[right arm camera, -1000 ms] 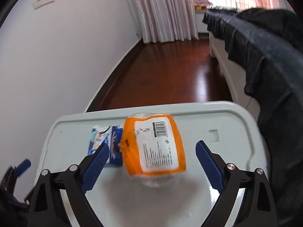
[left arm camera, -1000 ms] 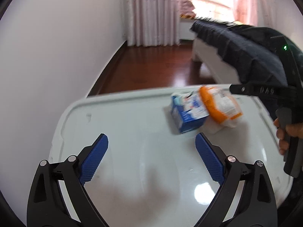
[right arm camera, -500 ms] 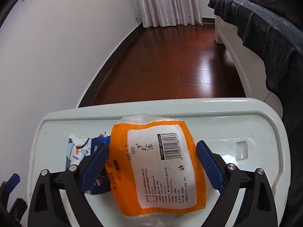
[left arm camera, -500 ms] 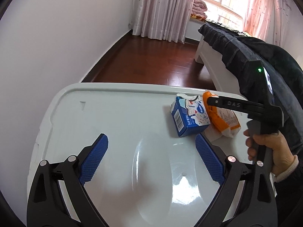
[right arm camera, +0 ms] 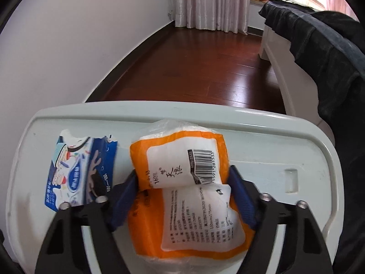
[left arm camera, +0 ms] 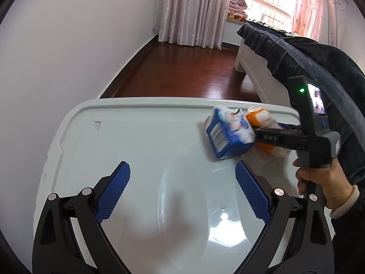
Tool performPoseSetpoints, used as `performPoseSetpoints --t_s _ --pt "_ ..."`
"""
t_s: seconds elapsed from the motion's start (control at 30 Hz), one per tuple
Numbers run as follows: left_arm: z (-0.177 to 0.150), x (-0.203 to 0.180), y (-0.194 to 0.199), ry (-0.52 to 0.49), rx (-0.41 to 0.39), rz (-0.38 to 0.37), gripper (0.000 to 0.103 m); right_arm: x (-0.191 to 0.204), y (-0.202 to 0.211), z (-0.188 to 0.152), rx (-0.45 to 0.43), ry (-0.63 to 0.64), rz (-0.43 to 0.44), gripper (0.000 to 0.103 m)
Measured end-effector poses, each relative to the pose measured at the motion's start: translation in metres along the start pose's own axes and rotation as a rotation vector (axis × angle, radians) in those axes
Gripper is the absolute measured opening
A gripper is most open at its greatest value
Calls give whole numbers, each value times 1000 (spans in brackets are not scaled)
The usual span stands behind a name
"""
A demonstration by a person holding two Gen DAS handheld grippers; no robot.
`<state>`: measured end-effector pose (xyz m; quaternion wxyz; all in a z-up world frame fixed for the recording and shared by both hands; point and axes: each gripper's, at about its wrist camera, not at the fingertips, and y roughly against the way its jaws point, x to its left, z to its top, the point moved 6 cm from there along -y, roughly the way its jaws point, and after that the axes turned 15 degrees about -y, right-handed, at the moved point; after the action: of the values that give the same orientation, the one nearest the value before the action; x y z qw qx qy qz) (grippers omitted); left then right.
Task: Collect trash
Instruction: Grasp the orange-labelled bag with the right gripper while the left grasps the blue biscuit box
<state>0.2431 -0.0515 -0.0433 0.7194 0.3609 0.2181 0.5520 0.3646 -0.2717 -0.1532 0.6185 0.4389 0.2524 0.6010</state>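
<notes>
An orange and white tissue pack point(right arm camera: 182, 171) lies on the white plastic lid point(right arm camera: 285, 137). My right gripper point(right arm camera: 182, 175) has its jaws closing on the pack. The blue pads press its sides and the wrapper buckles between them. A blue and white tissue pack point(right arm camera: 79, 171) lies just left of it, outside the jaws. In the left wrist view, the blue pack point(left arm camera: 228, 137) and orange pack point(left arm camera: 260, 117) sit at the lid's far right. My left gripper point(left arm camera: 182, 166) hangs open over bare lid point(left arm camera: 136, 137), holding nothing.
A person's hand point(left arm camera: 319, 182) holds the right gripper at the lid's right edge. A bed with a dark blanket point(left arm camera: 296, 52) stands close on the right. Red wooden floor point(left arm camera: 182, 73) lies beyond the lid, and a white wall point(left arm camera: 68, 45) runs along the left.
The right gripper sank over the orange pack and its jaws came in from wide apart to squeeze it. The blue pack shifted slightly. The left gripper stayed open and nearly still.
</notes>
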Motion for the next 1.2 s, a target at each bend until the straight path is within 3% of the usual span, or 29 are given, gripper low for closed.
performPoseSetpoints --t_s 0.07,0.2,0.27,0.57,0.7,0.93,1.2 --pt "0 -2 -2 -3 3 2 91 -5 6 -5 4 -6 11 43" --pt "1 -7 -7 -19 6 1 91 -12 18 -21 18 -1 18 39" --pt "2 -13 -13 -27 9 -24 91 -16 22 -29 35 6 18 39" --pt "18 -41 -40 -71 9 -10 91 -35 44 -67 81 56 30 39" --pt "28 -56 -54 -89 22 37 91 -44 49 -73 95 54 62 40" --pt "49 -69 -79 4 46 60 91 -53 53 -76 102 68 95 40" --pt "50 -69 -112 2 109 132 91 -53 54 -78 100 83 110 41"
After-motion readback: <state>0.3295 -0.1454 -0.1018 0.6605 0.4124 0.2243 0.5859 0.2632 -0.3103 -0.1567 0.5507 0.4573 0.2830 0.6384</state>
